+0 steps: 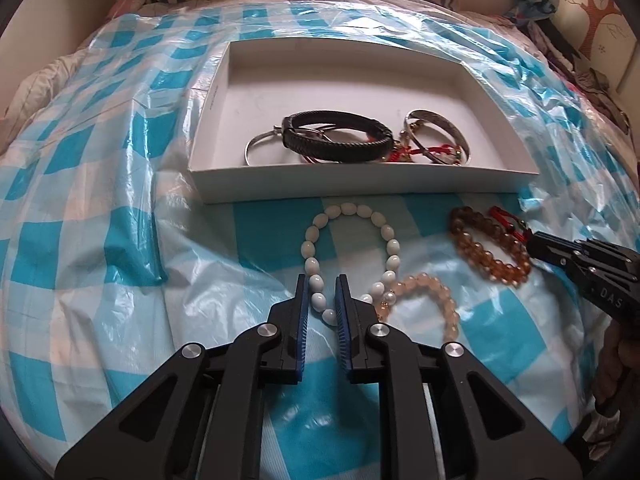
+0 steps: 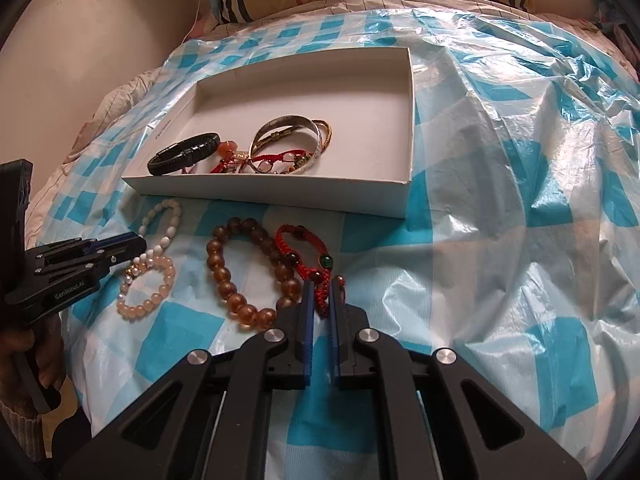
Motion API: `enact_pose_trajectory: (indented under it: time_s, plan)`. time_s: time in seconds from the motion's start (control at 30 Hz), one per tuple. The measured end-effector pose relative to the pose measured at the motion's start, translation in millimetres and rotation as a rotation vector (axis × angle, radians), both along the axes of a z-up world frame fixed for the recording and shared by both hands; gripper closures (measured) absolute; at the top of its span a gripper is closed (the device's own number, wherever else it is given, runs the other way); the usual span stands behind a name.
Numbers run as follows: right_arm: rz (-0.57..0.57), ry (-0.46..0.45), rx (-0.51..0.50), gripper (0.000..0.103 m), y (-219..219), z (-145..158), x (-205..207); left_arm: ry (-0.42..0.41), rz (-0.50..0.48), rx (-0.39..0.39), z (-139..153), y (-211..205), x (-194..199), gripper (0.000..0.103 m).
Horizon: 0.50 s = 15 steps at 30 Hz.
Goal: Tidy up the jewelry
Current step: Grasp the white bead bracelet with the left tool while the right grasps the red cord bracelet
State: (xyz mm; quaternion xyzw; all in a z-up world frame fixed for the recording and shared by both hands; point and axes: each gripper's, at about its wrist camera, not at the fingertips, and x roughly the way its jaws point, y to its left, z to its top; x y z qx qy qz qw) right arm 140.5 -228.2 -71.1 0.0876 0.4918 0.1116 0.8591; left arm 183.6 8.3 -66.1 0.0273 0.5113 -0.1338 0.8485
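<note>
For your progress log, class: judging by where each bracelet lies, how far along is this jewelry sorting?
Done: a black leather bracelet, silver bangles and red cord pieces lie in the white box. In hand: the left gripper pinches the white bead bracelet; the right gripper pinches the red cord bracelet. Left: the amber bead bracelet and the peach bead bracelet on the checked sheet.

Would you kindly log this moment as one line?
left gripper: shut on white bead bracelet | right gripper: shut on red cord bracelet | white box: holds other bracelets
</note>
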Motion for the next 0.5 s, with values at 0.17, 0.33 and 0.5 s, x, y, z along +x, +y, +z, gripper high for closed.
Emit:
enact_pose_trajectory:
  time_s: [0.17,0.33,0.5]
  plan:
    - [-0.034,-0.010,0.005,0.089,-5,5,12,-0.013,0.011,-0.007,9,9,-5,0.090]
    - [-0.003,0.001,-0.011,0.070,5,-7,23,-0.056,0.047,0.015,11,9,8,0.065]
    - [0.000,0.004,0.018,0.093,6,-10,18,-0.047,-0.013,0.109,-10,-11,12,0.092]
